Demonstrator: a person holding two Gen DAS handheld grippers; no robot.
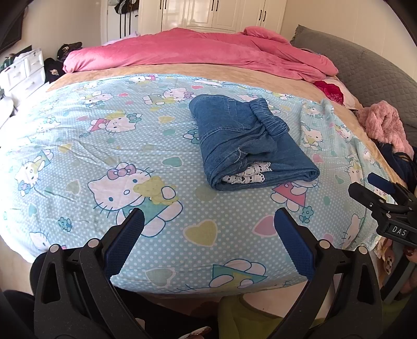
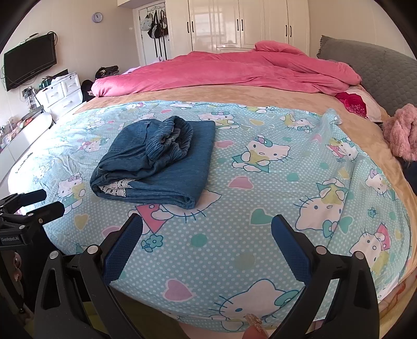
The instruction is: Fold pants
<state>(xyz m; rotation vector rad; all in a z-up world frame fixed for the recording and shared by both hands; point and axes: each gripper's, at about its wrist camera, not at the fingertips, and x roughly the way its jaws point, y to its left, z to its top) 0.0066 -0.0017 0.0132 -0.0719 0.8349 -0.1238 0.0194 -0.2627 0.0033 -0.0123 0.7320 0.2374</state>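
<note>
The pants [image 1: 250,140] lie folded into a compact bundle on the bed [image 1: 104,146] at twelve o'clock, apparently finished, with left claw [image 1: 208,234] and right claw [image 2: 207,234] both released, well apart from them.

Home bedroom: bed [image 2: 234,94] w/ pink duvet [image 2: 221,70], wardrobe [image 2: 234,23], wall TV [image 2: 28,60].

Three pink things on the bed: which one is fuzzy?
The small pink fuzzy bundle at the bed's right edge. The big pink comforter across the far side is smooth; the red-pink floral pillow is printed.
</note>
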